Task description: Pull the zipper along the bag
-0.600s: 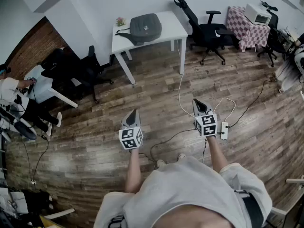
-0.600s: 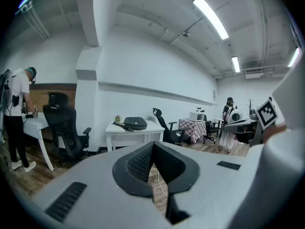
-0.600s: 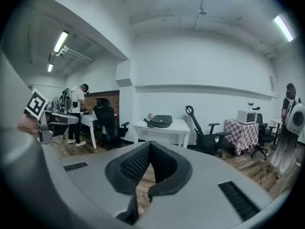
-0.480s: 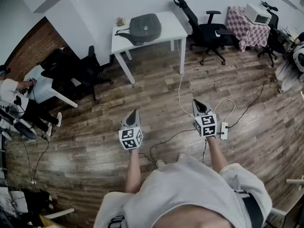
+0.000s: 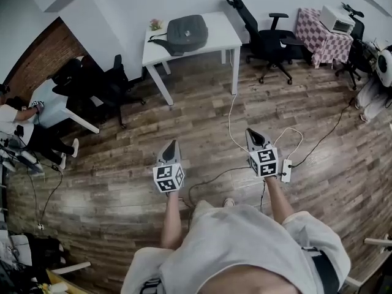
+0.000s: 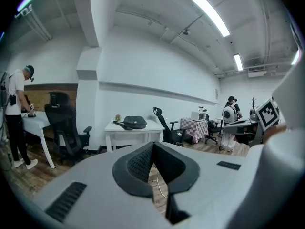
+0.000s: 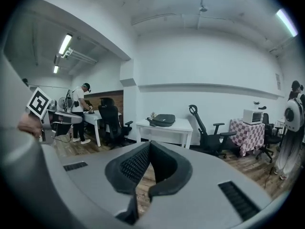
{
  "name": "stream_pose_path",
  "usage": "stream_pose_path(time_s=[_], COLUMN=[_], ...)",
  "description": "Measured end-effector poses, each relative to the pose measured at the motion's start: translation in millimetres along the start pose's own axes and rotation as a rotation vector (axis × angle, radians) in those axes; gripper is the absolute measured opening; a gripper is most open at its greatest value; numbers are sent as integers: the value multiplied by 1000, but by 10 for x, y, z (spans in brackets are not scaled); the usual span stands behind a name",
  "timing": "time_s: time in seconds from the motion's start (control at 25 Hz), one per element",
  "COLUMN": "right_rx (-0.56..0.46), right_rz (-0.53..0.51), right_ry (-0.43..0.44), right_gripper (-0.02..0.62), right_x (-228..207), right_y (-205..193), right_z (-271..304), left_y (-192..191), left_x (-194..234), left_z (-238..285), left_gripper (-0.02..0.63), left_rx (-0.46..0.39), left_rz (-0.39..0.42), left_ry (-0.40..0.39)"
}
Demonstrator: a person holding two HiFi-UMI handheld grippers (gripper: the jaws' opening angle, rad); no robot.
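Observation:
A dark grey bag (image 5: 185,33) lies flat on a white table (image 5: 211,44) against the far wall, well ahead of me; the same bag (image 6: 133,122) (image 7: 162,119) shows small in both gripper views. I hold my left gripper (image 5: 171,145) and right gripper (image 5: 251,133) out in front over the wooden floor, far from the table. Both are shut, jaws together with nothing between them. The bag's zipper is too small to make out.
Black office chairs stand left (image 5: 113,84) and right (image 5: 263,38) of the table. Cables and a power strip (image 5: 285,170) trail on the floor near my feet. A person (image 5: 18,127) works at a desk at the left. A checkered table with a microwave (image 5: 335,18) stands far right.
The view has shifted slightly: the table and bag sit a little nearer and the person at the left has slid toward the frame edge. Both grippers keep their places, still shut.

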State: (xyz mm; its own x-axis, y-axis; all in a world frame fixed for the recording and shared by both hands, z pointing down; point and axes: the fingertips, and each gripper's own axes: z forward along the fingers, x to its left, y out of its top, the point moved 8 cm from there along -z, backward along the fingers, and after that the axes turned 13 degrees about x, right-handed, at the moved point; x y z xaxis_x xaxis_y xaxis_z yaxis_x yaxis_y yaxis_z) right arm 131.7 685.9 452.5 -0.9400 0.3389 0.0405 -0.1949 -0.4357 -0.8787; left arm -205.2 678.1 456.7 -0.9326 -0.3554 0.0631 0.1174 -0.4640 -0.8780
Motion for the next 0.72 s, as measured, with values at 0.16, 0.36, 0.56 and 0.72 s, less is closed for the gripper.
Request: stream_pose_path(time_s=[0.16,0.36,0.56,0.72], right_rx=[8,12,18,24], right_rz=[-7,-7,-6,-3], right_ry=[11,19,15,2], right_gripper=[12,14,12,12], right_x=[-82,-153,-252,-375], right_y=[-52,-11,50,155], right_z=[39,195,469,818], left_y=[-63,-13,78,229], left_x=[-86,-58,49,185], left_z=[55,222,552,955], left_gripper=[26,26,26,26], left_rx=[11,17,22,22], left_rz=[-8,-9,-6,2], left_ry=[7,6,-8,-29])
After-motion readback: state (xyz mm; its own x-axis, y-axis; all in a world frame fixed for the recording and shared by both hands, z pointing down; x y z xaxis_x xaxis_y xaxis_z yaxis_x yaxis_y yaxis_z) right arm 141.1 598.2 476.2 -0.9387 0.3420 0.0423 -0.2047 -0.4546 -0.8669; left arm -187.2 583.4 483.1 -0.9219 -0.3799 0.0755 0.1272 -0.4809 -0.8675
